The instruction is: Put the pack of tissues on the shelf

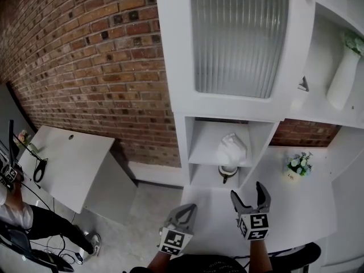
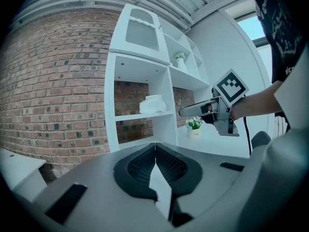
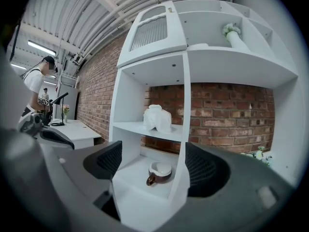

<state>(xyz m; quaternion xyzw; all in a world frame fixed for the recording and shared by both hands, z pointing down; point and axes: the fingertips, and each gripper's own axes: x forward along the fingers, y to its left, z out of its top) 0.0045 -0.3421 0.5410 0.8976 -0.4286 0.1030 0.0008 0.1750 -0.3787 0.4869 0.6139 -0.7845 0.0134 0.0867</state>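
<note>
Pack of tissues lies on the middle shelf of the white unit, directly above the compartment holding a brown cup — placement appears complete.

Right gripper: jaws wide apart with nothing between them, aimed at the shelf column, a pose consistent with release.

Left gripper: jaws pressed together and empty — held low, apparently to keep clear of the working path.
</note>
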